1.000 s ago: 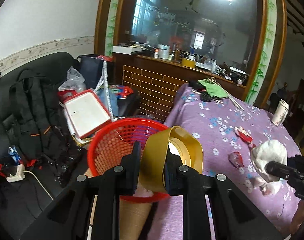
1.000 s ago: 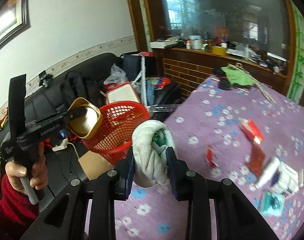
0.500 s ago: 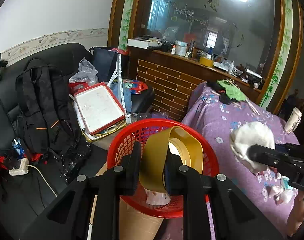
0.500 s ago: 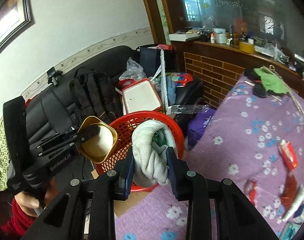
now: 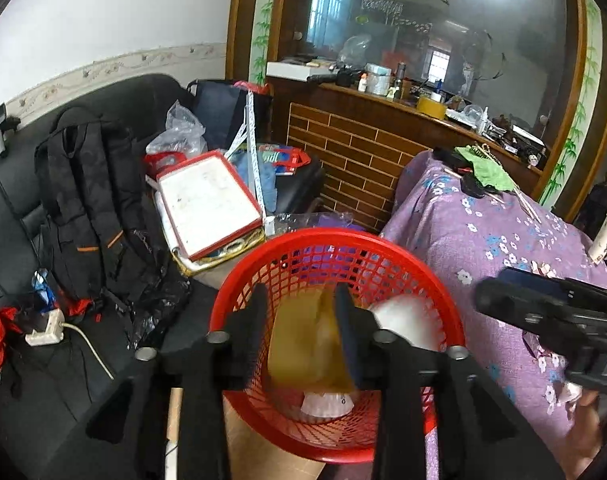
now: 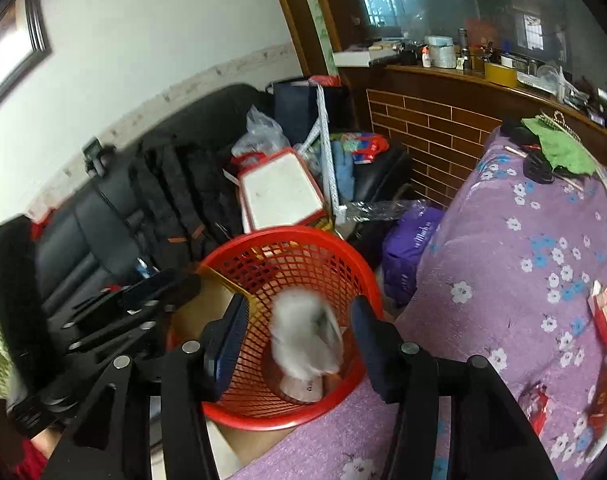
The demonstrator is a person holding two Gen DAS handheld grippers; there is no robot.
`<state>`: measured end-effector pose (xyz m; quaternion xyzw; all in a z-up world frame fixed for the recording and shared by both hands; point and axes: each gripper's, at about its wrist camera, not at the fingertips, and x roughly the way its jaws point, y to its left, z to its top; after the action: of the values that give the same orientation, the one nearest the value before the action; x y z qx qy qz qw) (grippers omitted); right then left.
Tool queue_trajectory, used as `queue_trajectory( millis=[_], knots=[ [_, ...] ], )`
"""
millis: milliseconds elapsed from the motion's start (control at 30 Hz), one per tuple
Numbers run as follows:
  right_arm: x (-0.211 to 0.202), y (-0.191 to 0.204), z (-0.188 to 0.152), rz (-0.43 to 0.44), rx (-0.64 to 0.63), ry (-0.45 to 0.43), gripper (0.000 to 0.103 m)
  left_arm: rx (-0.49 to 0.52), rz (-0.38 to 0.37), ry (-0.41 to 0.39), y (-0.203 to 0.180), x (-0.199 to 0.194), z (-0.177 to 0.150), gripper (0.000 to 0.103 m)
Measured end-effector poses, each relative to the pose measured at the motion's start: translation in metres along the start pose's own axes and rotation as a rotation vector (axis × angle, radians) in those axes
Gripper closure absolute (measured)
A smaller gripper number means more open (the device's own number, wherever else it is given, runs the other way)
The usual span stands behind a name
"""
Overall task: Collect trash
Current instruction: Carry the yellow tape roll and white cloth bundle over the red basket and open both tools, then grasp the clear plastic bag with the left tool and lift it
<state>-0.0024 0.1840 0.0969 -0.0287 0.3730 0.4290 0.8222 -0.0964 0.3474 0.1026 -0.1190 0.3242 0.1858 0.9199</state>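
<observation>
A black backpack [image 5: 91, 208] leans on the dark sofa [image 5: 19, 200], with a white power strip [image 5: 43, 330] lying near its foot and a red-framed white board [image 5: 209, 204] propped just beside it. Behind the board sit a clear plastic bag [image 5: 183, 132] and a dark shopping bag [image 5: 223, 114], against a brick-patterned counter [image 5: 355, 160] crowded with bottles and jars. A purple flowered tablecloth [image 6: 523, 248] carries a green cloth [image 6: 559, 148] at its far end, and a purple bag [image 6: 411, 248] lies on the floor beside the table.

One red basket [image 5: 383, 248], one backpack [image 5: 91, 208], two grippers.
</observation>
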Motion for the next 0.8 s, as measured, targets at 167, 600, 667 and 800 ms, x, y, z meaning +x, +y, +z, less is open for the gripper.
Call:
queue_trajectory(
  millis=[167,600,667,800],
  knots=[
    [-0.055,-0.031,-0.016,-0.006,0.047,-0.044,0.046,0.016,-0.044,-0.037,-0.018,-0.01,0.007,0.067],
    [-0.217,-0.135,-0.127,-0.328,0.295,-0.174,0.046,0.268,-0.42,0.006,-0.168,-0.026,-0.008,0.061],
    [-0.231,-0.152,-0.145,-0.341,0.341,-0.18,0.046,0.288,-0.444,0.032,-0.182,-0.028,-0.019,0.061],
    [-0.251,-0.182,-0.175,-0.352,0.42,-0.21,0.046,0.332,-0.424,0.08,-0.211,-0.035,-0.044,0.06]
  ],
)
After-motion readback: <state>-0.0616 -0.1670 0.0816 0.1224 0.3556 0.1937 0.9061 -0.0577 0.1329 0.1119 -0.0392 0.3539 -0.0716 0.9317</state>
